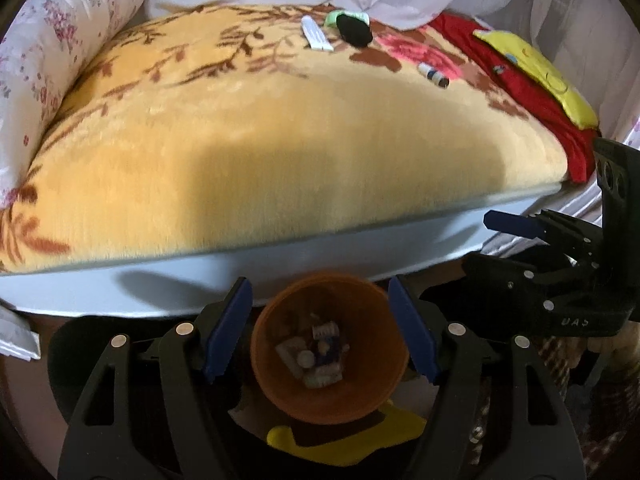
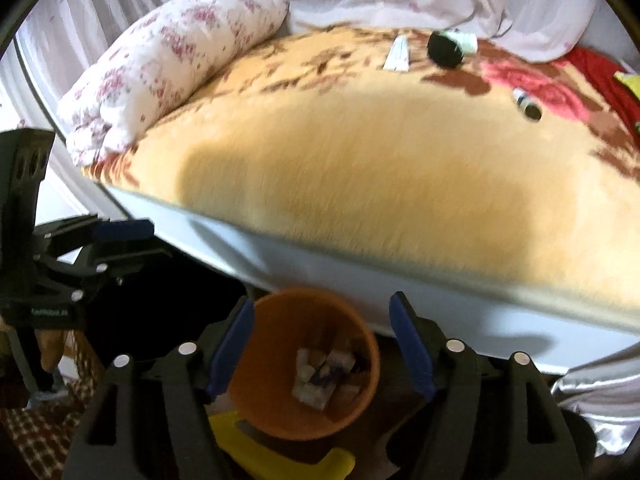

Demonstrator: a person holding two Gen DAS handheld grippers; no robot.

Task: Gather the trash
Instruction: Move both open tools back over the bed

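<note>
Both the left gripper (image 1: 320,328) and the right gripper (image 2: 322,344) hang spread and empty over the orange bin (image 1: 330,346), which already holds scraps. Beyond the bin, far across the yellow floral blanket (image 1: 280,152), lie a small tube (image 1: 434,75), a flat white wrapper (image 1: 318,34) and a black-and-green wad (image 1: 352,28). The tube looks light, stiff and likely to roll; pinch it across its middle. Its long axis slants toward the red cloth (image 1: 532,92).

Plush, fuzzy blanket (image 1: 280,152); smooth orange plastic bin (image 1: 330,392).
</note>
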